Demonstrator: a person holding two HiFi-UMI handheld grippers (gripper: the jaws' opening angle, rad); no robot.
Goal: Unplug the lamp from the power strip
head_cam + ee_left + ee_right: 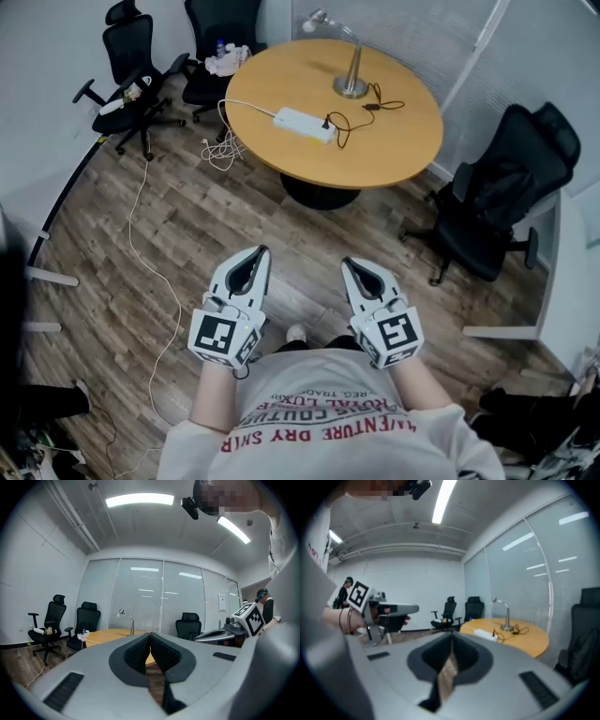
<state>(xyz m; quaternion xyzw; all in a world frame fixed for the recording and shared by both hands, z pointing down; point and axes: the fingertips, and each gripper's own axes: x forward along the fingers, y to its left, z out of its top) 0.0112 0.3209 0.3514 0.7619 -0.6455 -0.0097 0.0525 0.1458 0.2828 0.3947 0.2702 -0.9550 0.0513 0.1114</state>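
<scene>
Round wooden table [398, 141], white power strip [302, 124], desk lamp [353, 66]

Plug [327, 123] at power strip [300, 122] too small to resolve; clutter [228, 59] on far chair [221, 23] unidentifiable; tabletop [398, 141] hides most of its pedestal [319, 193].

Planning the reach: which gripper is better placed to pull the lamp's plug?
Likely right gripper: the black plug sits at the power strip end on its side; left gripper equally far, both shut.

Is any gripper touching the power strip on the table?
No, the left gripper and the right gripper both hang over the wooden floor, well away from the power strip on the round table.
</scene>
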